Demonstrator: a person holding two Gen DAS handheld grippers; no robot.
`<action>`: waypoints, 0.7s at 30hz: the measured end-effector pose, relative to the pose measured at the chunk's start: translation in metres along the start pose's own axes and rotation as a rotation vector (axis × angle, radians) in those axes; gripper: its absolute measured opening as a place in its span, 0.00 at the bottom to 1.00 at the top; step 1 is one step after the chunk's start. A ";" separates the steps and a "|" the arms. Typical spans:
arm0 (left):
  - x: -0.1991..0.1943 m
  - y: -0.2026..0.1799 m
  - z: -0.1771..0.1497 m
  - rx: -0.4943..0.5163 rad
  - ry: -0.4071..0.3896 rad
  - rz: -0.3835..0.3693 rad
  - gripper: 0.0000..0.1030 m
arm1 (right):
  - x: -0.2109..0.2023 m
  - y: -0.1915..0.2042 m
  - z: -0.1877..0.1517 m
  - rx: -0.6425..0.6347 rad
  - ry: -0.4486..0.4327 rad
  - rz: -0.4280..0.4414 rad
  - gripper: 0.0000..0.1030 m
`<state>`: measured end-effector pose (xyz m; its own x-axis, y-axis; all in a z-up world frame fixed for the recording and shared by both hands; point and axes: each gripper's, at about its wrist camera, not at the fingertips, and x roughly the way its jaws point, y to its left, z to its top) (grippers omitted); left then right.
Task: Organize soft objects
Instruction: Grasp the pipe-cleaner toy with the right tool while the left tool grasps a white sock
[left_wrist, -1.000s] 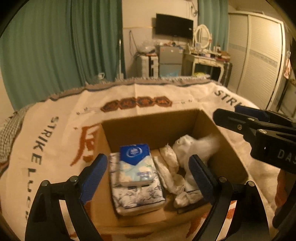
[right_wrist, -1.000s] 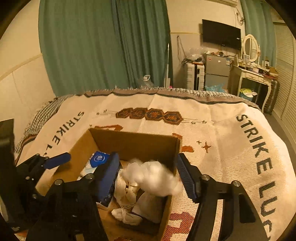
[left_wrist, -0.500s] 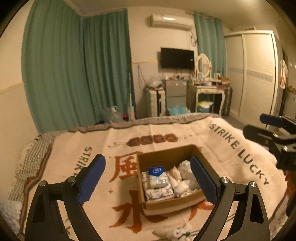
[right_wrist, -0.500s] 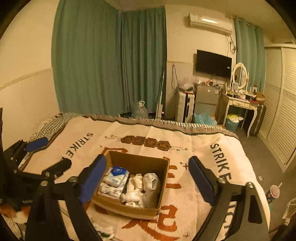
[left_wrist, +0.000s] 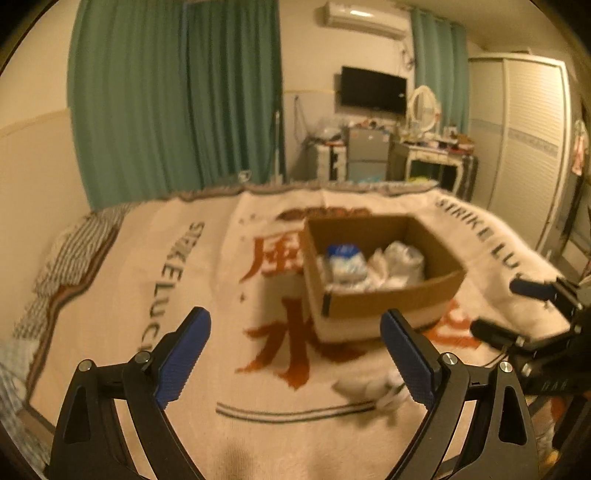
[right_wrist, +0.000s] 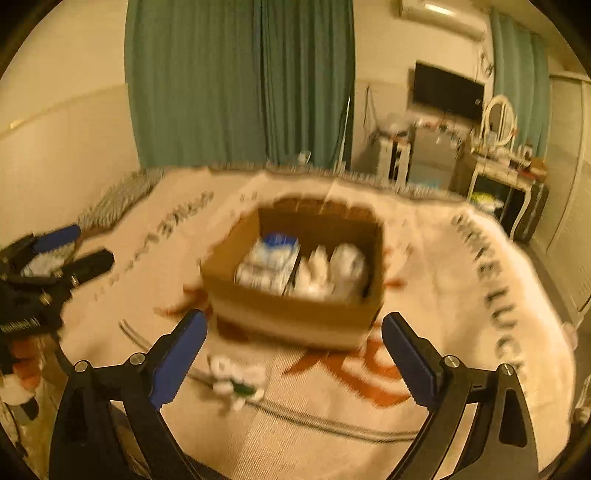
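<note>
A brown cardboard box (left_wrist: 391, 299) (right_wrist: 288, 312) stands on the cream blanket (left_wrist: 207, 325) on the bed. It holds a blue-topped tissue pack (left_wrist: 343, 258) (right_wrist: 277, 247) and white soft bundles (left_wrist: 400, 260) (right_wrist: 345, 264). A small white soft toy (left_wrist: 373, 391) (right_wrist: 236, 382) lies on the blanket in front of the box. My left gripper (left_wrist: 295, 354) is open and empty, low over the blanket short of the box. My right gripper (right_wrist: 293, 354) is open and empty, just above the toy.
The blanket (right_wrist: 461, 332) carries red characters and "STRIKE LUCKY" lettering. A checked cloth (left_wrist: 70, 254) lies at the bed's left edge. Green curtains (left_wrist: 177, 99), a TV (left_wrist: 373, 90), a dressing table (left_wrist: 436, 155) and a wardrobe (left_wrist: 528, 140) stand behind.
Both grippers dropped a soft bundle into the box, pulled up and back, and now come down low toward the blanket in front of the box. Both stay open.
</note>
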<state>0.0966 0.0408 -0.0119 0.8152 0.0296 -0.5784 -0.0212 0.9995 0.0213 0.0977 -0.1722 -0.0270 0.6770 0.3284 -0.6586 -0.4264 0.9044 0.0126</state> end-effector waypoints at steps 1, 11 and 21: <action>0.007 0.000 -0.009 -0.001 0.012 0.010 0.92 | 0.010 0.002 -0.009 -0.003 0.020 0.007 0.93; 0.048 0.001 -0.059 -0.038 0.073 0.044 0.92 | 0.088 0.017 -0.064 0.028 0.159 0.119 0.86; 0.066 0.000 -0.085 -0.042 0.159 -0.009 0.92 | 0.111 0.024 -0.071 0.043 0.181 0.225 0.48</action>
<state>0.1015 0.0437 -0.1194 0.7139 0.0183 -0.7000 -0.0416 0.9990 -0.0163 0.1198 -0.1334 -0.1532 0.4483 0.4715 -0.7594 -0.5255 0.8263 0.2028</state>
